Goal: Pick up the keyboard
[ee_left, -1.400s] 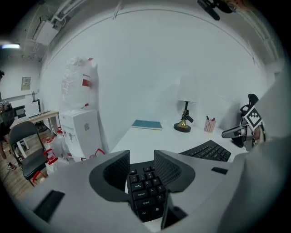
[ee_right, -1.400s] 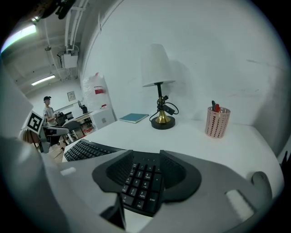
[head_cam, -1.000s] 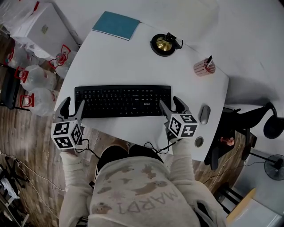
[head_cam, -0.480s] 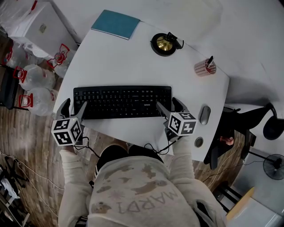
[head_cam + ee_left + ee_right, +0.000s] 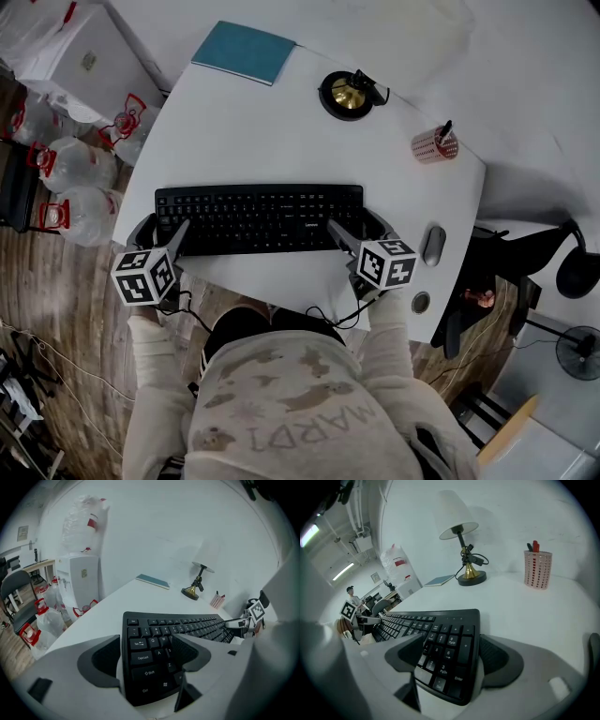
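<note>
A black keyboard (image 5: 258, 217) lies flat across the white desk (image 5: 281, 141). My left gripper (image 5: 162, 228) straddles its left end: one jaw stands outside the left edge and the other hangs over the letter keys (image 5: 154, 644). Its jaws are opening, and the pads do not press on the keyboard. My right gripper (image 5: 354, 225) straddles the right end, with one jaw beside the right edge and the other above the number pad (image 5: 445, 653). It is open. The keyboard (image 5: 187, 627) rests on the desk, and the keyboard (image 5: 417, 620) runs off to the left in the right gripper view.
A grey mouse (image 5: 433, 243) lies just right of my right gripper. Further back stand a pink pen cup (image 5: 433, 143), a brass lamp base (image 5: 349, 94) and a teal notebook (image 5: 246, 52). Water bottles (image 5: 80, 164) sit on the floor to the left. The near desk edge is close behind both grippers.
Both grippers have spread their jaws wider and slid forward over the keyboard's ends. The left one has also sunk toward the desk. The keyboard has stayed on the desk.
</note>
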{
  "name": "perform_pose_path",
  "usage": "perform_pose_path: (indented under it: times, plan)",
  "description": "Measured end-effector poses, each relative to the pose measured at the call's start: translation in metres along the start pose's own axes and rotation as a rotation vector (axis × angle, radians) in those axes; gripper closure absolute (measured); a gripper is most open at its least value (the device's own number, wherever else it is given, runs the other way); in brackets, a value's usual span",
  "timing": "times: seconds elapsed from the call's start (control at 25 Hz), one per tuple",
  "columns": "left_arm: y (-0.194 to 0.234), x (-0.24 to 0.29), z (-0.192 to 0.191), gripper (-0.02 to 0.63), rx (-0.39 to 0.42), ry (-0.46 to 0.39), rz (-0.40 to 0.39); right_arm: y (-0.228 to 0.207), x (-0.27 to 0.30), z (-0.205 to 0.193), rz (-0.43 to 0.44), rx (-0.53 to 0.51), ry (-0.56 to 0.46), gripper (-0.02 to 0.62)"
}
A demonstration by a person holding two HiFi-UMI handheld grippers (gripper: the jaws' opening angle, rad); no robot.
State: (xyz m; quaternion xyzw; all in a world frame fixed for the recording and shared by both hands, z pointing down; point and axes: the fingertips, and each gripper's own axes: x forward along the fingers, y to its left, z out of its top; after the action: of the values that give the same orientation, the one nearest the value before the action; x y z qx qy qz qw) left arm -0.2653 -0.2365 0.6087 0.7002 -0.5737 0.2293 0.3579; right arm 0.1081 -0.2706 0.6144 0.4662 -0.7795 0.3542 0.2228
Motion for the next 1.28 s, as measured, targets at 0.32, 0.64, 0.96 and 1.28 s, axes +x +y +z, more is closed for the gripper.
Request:
perform_pose_path:
  times: [0.32, 0.64, 0.96, 1.28]
  plan:
    - [0.000, 0.002, -0.001, 0.264, 0.002, 0.032, 0.023, 0.000, 0.002, 0.000, -0.016, 0.005, 0.010, 0.219]
    - [0.000, 0.002, -0.002, 0.264, -0.029, 0.023, 0.009, 0.000, 0.000, 0.001, -0.017, 0.006, 0.010, 0.219]
    - [0.000, 0.001, -0.001, 0.265, -0.017, -0.027, 0.002, -0.001, 0.002, 0.001, -0.044, 0.015, 0.007, 0.220]
    - [-0.001, -0.009, 0.005, 0.265, -0.027, -0.065, 0.012, 0.006, -0.010, 0.016, -0.043, 0.006, -0.058, 0.225]
